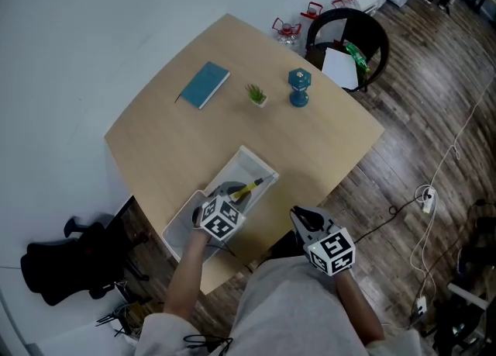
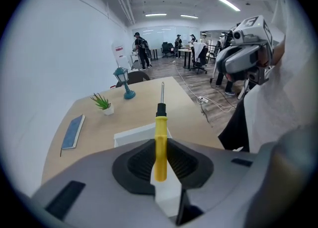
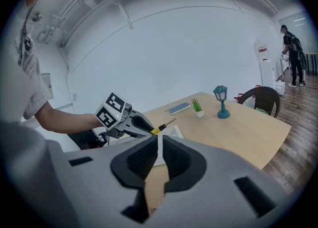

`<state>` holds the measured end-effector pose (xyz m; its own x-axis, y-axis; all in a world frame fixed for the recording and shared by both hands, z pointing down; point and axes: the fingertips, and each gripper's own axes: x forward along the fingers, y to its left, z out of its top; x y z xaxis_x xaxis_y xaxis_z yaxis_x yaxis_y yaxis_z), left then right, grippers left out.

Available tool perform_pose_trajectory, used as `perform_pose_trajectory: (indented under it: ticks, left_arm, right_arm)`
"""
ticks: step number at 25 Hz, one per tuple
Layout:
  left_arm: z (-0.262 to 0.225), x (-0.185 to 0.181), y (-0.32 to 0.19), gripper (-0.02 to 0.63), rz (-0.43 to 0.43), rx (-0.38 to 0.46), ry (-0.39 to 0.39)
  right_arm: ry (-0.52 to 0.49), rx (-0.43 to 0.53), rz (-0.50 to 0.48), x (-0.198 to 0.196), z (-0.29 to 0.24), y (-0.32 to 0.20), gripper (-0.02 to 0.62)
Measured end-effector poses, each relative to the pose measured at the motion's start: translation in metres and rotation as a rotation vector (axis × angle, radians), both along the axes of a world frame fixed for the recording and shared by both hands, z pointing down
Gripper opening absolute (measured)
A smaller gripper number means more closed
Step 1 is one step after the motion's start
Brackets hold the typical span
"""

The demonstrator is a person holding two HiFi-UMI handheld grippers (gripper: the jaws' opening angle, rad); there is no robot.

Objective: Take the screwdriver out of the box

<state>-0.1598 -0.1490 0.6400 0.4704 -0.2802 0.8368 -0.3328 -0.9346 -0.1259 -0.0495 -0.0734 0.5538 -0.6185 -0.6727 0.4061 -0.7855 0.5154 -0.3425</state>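
My left gripper (image 1: 236, 191) is shut on the yellow handle of the screwdriver (image 1: 249, 188), holding it above the clear plastic box (image 1: 260, 162) near the table's front edge. In the left gripper view the screwdriver (image 2: 160, 137) sits between the pads with its metal shaft pointing away over the box (image 2: 134, 135). My right gripper (image 1: 301, 215) hangs off the table's front edge, to the right of the box, shut with nothing in it. In the right gripper view the left gripper (image 3: 144, 126) and screwdriver (image 3: 158, 129) show just beyond the right gripper (image 3: 160, 145).
On the wooden table (image 1: 194, 137) lie a blue book (image 1: 204, 84), a small potted plant (image 1: 257, 95) and a blue lamp-shaped ornament (image 1: 299, 87). A black chair (image 1: 346, 40) stands at the far corner. Cables (image 1: 425, 199) trail on the floor at right.
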Motion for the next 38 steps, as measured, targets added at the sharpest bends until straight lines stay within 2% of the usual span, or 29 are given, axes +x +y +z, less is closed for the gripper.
perform_pose_trajectory:
  ticks: [4, 8, 15, 22, 26, 34, 38]
  left_arm:
    - [-0.018, 0.006, 0.011, 0.067, -0.027, 0.005, 0.017]
    - [-0.035, 0.017, 0.015, 0.067, -0.076, 0.018, 0.069]
    - [-0.066, 0.028, 0.023, 0.067, -0.197, 0.039, 0.219]
    - [-0.080, 0.031, 0.044, 0.067, -0.259, 0.067, 0.296]
    - [-0.094, 0.033, 0.051, 0.067, -0.316, 0.083, 0.379]
    - [-0.135, 0.030, 0.050, 0.067, -0.405, 0.245, 0.541]
    - [-0.154, 0.024, 0.051, 0.067, -0.433, 0.355, 0.575]
  right_arm:
    - [-0.033, -0.001, 0.010, 0.004, -0.001, 0.003, 0.029]
    - [-0.042, 0.013, -0.009, 0.006, -0.004, 0.004, 0.026]
    - [-0.062, 0.032, -0.035, 0.002, -0.011, 0.005, 0.021]
    - [-0.069, 0.038, -0.032, 0.004, -0.015, 0.014, 0.017]
    - [-0.070, 0.044, -0.028, 0.005, -0.017, 0.020, 0.014]
    - [-0.074, 0.047, -0.016, 0.014, -0.018, 0.039, 0.008]
    - [-0.074, 0.054, -0.021, 0.016, -0.017, 0.050, 0.006]
